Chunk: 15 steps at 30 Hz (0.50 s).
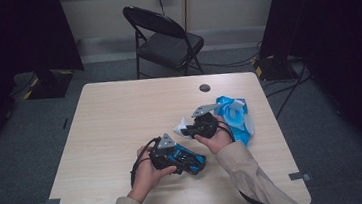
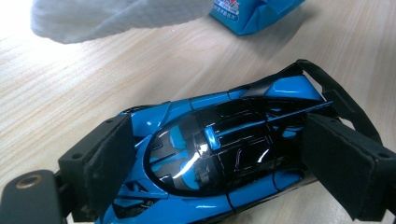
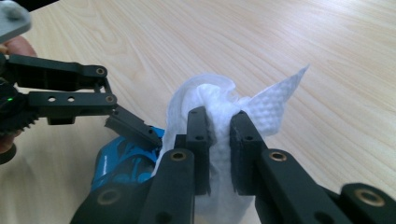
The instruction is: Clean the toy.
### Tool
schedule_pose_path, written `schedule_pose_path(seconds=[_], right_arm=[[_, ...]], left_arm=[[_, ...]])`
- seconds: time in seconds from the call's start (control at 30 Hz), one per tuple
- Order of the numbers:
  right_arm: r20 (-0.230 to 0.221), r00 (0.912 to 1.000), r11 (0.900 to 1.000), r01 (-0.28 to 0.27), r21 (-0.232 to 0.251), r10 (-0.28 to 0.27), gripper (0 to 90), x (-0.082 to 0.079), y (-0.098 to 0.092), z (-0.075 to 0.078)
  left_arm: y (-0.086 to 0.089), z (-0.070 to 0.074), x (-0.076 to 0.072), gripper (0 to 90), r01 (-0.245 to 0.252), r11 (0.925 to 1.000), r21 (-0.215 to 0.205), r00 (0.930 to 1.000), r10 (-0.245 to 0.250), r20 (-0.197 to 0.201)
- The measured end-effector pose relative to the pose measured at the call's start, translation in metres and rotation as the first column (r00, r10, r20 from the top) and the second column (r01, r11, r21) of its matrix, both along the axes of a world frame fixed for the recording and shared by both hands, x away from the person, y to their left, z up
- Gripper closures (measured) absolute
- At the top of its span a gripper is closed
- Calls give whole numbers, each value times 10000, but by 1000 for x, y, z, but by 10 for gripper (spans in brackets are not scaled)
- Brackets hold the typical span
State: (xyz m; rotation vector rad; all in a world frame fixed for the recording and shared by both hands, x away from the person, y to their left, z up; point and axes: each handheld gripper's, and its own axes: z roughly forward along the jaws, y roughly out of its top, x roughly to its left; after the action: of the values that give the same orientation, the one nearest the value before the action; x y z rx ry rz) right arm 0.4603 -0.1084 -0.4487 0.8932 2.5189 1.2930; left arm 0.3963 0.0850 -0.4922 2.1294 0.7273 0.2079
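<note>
Here, the relation that counts is wipe to car roof.

Work in hand: wiping a toy car [image 1: 187,160] with a white wipe [image 3: 219,116], as it reads from the two grips.

Left gripper [image 1: 174,155]: jaws spread to the car's length and pressed on its two ends, one pad at the nose, one at the tail; the left gripper view looks down on the glossy black and blue roof [image 2: 219,149].

Right gripper [image 1: 191,129]: jaws nearly together, pinching a bunched fold of the wipe; a loose corner sticks up and to the right past the pads in the right gripper view.

Where the car is: near the front edge of the table [image 1: 120,118], a little right of centre, resting on or just over the wood; which, I cannot tell.

Long axis: the car runs left to right and slightly toward the near edge in the high view.

Which way from the wipe: the car lies nearer and a little left of the wipe, close by but apart; no contact shows.

Nearer hand: the right, the only free one.

Wipe pack [image 1: 235,114]: blue, farther right on the table, beyond the right hand.

Judgement: the next move likely brings the wipe down and toward the near side onto the roof, stroking along the car's length.
</note>
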Motion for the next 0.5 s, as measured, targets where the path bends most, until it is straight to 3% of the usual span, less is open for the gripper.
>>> schedule_pose_path(seconds=[0.5], right_arm=[[-240,9996,9998,179,71,-177,797,10,16,-21]], left_arm=[[1,-1,0,100,21,10000,-87,10000,-20,84]])
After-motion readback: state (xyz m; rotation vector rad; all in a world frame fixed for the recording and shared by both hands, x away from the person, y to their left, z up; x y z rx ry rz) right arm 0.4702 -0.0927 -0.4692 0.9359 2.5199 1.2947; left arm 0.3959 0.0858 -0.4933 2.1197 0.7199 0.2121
